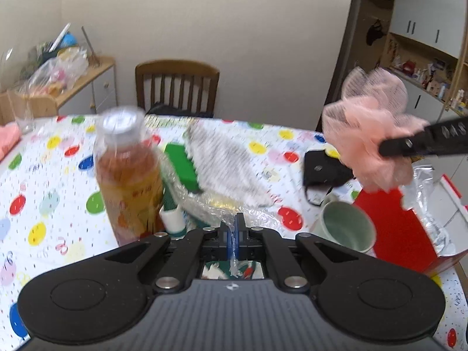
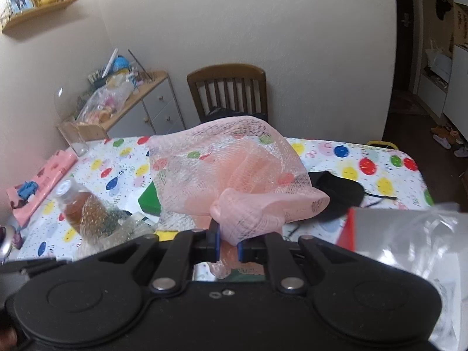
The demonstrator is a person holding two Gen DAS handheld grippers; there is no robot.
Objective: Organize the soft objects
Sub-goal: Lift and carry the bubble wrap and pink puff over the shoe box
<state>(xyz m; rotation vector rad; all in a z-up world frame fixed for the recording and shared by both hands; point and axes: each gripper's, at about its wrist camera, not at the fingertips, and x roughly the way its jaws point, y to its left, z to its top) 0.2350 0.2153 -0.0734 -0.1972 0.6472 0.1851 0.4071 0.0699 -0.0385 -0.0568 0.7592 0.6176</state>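
Note:
My right gripper [image 2: 228,241] is shut on a pink mesh bath pouf [image 2: 234,172] and holds it in the air above the table. In the left wrist view the pouf [image 1: 371,134] hangs at the right with the right gripper's black fingers [image 1: 424,146] on it. My left gripper [image 1: 236,229] is shut on a sheet of clear bubble wrap [image 1: 213,204] that trails onto the table. A grey striped cloth [image 1: 231,166] and a black face mask [image 1: 324,169] lie on the dotted tablecloth [image 1: 58,181].
A bottle of amber drink [image 1: 128,175], a green box [image 1: 182,166] and a pale green mug [image 1: 346,225] stand near the left gripper. A red box with clear plastic [image 1: 409,228] sits at the right. A pink cloth [image 2: 44,178] lies far left. A wooden chair [image 1: 177,87] stands behind the table.

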